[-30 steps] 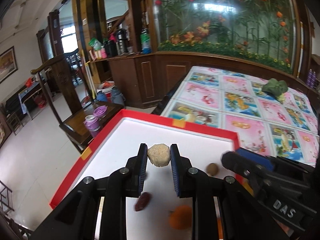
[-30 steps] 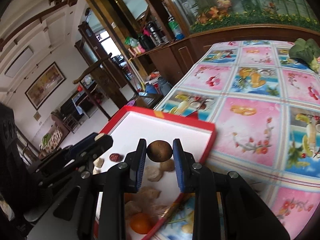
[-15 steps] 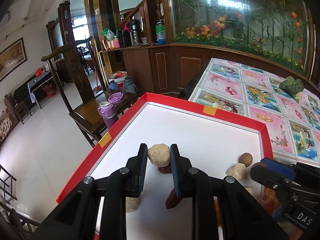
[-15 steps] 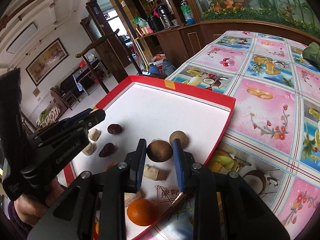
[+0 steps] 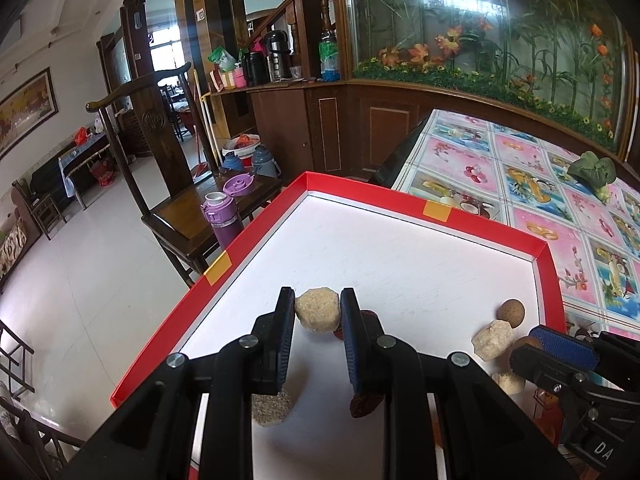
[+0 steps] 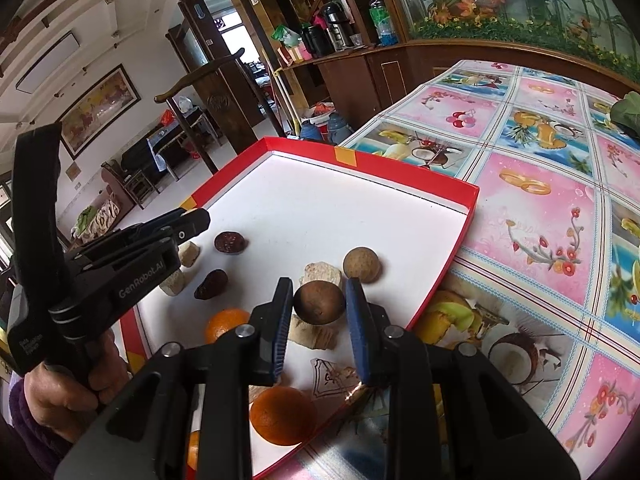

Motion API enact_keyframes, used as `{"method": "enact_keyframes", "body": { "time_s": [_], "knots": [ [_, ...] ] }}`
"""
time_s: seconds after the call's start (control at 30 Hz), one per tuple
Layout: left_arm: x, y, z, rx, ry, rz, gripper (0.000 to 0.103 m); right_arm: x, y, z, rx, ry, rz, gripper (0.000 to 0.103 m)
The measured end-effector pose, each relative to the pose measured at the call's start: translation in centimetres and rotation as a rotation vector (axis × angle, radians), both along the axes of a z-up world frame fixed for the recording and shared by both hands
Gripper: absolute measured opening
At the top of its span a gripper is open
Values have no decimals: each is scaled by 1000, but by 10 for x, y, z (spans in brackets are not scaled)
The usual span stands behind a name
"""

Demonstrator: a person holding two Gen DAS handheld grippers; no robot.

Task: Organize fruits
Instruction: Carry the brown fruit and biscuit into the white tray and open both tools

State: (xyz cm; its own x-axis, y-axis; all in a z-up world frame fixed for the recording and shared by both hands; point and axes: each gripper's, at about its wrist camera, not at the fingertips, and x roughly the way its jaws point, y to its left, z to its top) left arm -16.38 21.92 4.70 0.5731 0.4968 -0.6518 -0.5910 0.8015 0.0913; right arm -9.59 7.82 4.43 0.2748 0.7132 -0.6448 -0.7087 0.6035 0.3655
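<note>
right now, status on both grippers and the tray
Left gripper shut on beige lump. Right gripper shut on brown round fruit. Both over red tray; nothing blocking.

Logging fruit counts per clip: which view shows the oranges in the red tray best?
The right wrist view. It shows one orange whole near the tray's front edge and another orange partly behind the right gripper. In the left wrist view, the oranges are hidden behind the left gripper.

A rough tan lump [image 5: 318,315] and a round brown fruit [image 6: 319,303] are each pinched up above the red tray [image 6: 444,272], where oranges [image 6: 283,415], dark dates [image 6: 229,242] and pale chunks [image 6: 321,275] lie.
</note>
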Motion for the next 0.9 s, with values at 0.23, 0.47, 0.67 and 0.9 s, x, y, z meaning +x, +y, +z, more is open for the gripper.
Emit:
{"method": "enact_keyframes", "body": {
  "time_s": [0.23,0.47,0.67,0.9],
  "knots": [
    [0,0,-3,-5,7,3,22,-6,7,-3,-27,-22,31,30],
    [1,-2,-7,-17,21,6,30,-12,12,-4,-55,-46,56,30],
    [-4,-11,4,14,-13,3,73,-10,2,7,-9,-79,28,41],
    [-21,-26,34,58,-99,36,85,-7,-19,29,63,-160,-69,50]
  ]
}}
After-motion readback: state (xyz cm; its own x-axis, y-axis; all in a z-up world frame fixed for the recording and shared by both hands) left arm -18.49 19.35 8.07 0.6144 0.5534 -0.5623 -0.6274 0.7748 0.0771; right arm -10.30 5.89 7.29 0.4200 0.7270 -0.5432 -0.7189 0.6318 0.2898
